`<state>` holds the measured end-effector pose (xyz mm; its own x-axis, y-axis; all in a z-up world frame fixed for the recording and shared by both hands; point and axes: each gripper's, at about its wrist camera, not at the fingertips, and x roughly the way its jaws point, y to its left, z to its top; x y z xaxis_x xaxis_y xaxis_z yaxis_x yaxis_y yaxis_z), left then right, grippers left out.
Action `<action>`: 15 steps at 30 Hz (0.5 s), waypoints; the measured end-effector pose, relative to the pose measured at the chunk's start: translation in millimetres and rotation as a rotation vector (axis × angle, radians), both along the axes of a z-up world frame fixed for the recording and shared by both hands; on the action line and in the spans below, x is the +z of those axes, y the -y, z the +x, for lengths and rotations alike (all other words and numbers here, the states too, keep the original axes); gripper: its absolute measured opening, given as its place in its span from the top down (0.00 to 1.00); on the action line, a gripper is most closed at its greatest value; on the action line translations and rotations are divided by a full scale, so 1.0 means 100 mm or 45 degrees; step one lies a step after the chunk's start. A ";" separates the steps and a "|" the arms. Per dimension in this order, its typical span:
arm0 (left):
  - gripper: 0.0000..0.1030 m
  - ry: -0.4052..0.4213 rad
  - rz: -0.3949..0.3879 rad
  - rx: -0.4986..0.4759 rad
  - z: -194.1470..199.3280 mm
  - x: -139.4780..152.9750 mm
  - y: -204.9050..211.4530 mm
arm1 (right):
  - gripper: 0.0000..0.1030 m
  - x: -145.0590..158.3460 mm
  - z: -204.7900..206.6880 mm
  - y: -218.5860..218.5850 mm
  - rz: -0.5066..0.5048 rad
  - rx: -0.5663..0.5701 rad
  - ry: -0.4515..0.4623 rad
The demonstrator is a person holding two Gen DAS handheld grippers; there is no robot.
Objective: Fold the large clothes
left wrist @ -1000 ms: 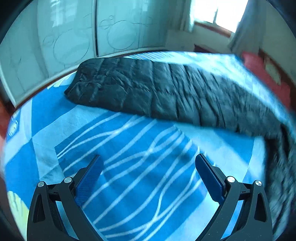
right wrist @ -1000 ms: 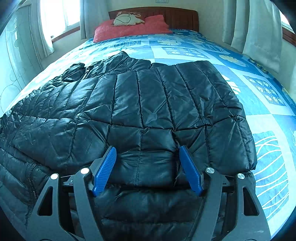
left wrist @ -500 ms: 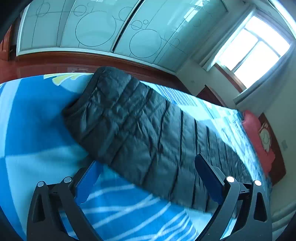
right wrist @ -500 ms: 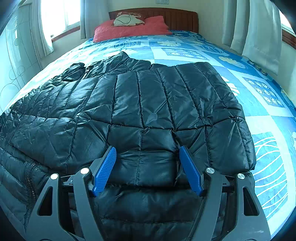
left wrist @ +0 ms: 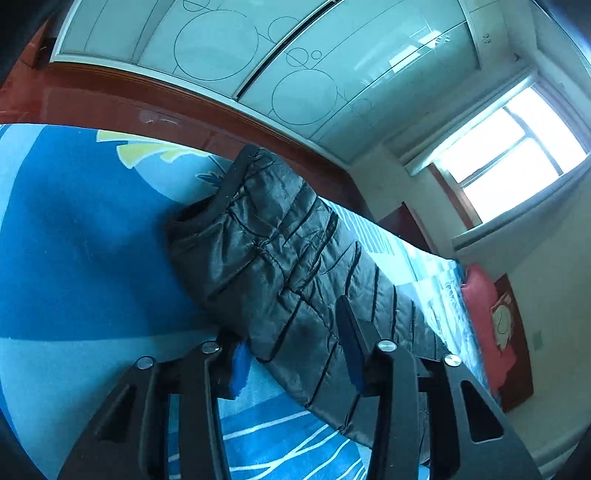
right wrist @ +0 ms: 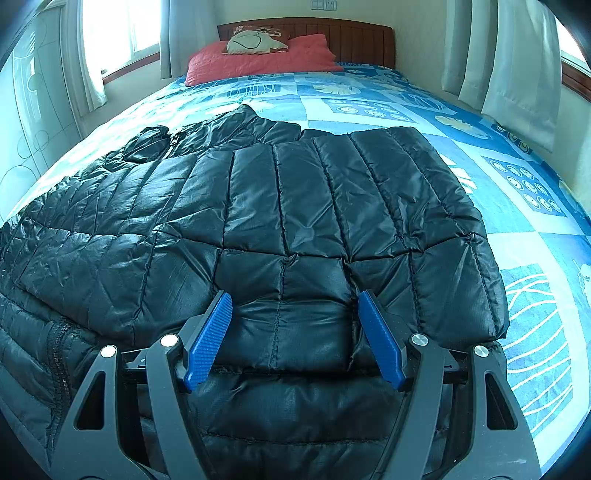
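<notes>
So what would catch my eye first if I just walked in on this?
The big black puffer jacket spread across the blue patterned bedspread. The left gripper straddles its outstretched sleeve, while the right gripper rests open on the folded body. A red pillow sits by the headboard.

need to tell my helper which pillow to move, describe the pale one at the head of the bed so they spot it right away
Look to the wooden headboard at the far end of the bed. Against it lies a red cushion, and the pale pillow sits on top of that. It is the only whitish one, with a dark line drawing.
</notes>
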<state>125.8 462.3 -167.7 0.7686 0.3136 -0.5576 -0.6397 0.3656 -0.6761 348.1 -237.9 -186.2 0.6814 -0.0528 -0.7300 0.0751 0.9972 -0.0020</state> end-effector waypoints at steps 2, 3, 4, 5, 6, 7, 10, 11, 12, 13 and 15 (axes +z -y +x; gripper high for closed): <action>0.44 0.064 0.002 0.008 -0.02 0.00 0.01 | 0.32 0.00 0.00 0.00 -0.002 0.000 0.001; 0.44 0.064 0.000 0.009 -0.04 0.01 0.01 | 0.32 0.00 0.00 0.00 -0.001 0.000 0.001; 0.52 0.060 -0.001 0.008 -0.02 0.01 0.00 | 0.32 0.00 0.00 0.00 -0.002 0.000 0.002; 0.61 0.043 -0.001 0.017 -0.02 0.01 -0.01 | 0.32 0.00 0.00 0.00 -0.001 0.000 0.001; 0.82 0.054 -0.010 0.006 -0.03 -0.02 -0.02 | 0.32 0.00 0.00 0.00 -0.001 0.000 0.001; 0.89 0.071 -0.038 -0.004 -0.05 -0.06 -0.04 | 0.32 0.00 0.00 0.00 -0.001 0.001 0.001; 0.92 0.022 -0.013 0.000 -0.02 -0.02 -0.02 | 0.32 0.00 0.00 0.00 -0.002 0.000 0.002; 0.93 -0.011 0.056 -0.007 0.02 0.08 0.04 | 0.32 0.00 0.00 0.00 -0.002 0.000 0.001; 0.94 -0.028 0.105 -0.012 0.05 0.14 0.08 | 0.32 0.00 0.00 0.00 -0.003 0.000 0.002; 0.94 -0.048 0.172 -0.024 0.11 0.23 0.14 | 0.32 0.00 0.00 0.00 -0.002 0.000 0.002; 0.94 -0.075 0.308 -0.067 0.22 0.44 0.34 | 0.32 0.00 0.00 0.00 -0.003 0.000 0.003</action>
<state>147.4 427.9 -123.8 0.7557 0.4037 -0.5157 -0.6512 0.5464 -0.5266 347.9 -237.7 -186.3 0.6831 -0.0545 -0.7282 0.0752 0.9972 -0.0041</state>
